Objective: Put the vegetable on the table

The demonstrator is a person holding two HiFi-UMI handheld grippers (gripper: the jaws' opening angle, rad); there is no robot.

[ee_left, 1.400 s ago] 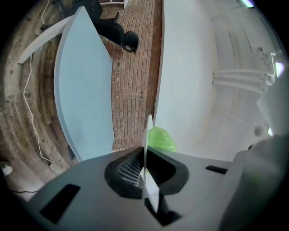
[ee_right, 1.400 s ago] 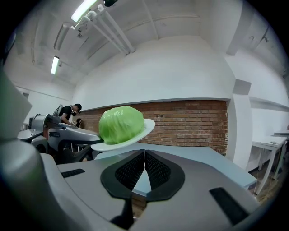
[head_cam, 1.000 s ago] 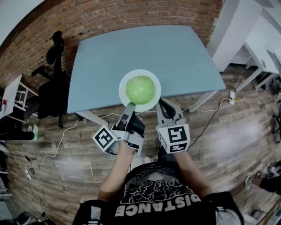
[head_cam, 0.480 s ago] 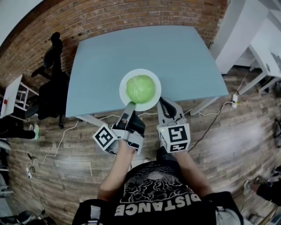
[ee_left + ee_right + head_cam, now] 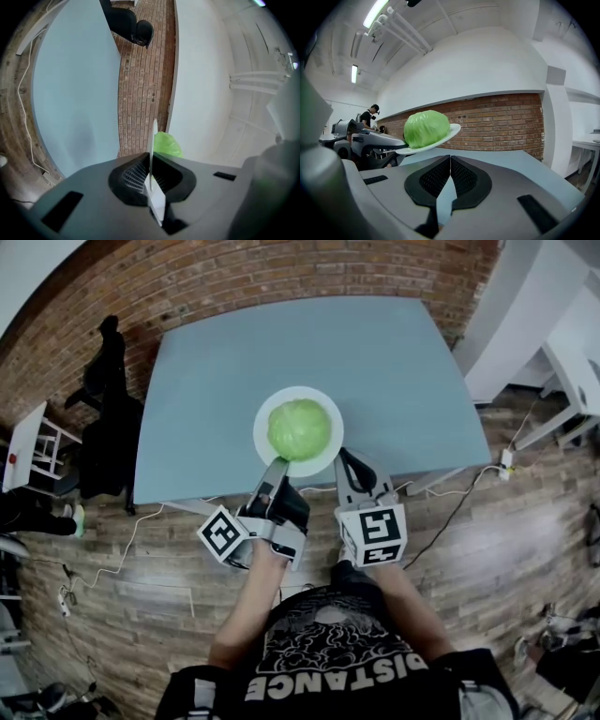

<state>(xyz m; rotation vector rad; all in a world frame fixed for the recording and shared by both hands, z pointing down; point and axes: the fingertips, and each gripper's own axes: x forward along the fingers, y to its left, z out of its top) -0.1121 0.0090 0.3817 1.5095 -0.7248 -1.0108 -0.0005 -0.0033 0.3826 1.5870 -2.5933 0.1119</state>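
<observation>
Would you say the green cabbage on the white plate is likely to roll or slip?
Probably apt to roll: the cabbage is a round ball loose on a shallow plate that the left gripper pinches by one rim. Its surface looks smooth and glossy, so jaws may slip. It covers much of the plate, so it may strain that edge grip.

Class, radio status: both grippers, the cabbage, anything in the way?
Left gripper shut on plate rim. Right gripper shut, empty. Cabbage on plate, tilted, held over table. No obstacle seen.
</observation>
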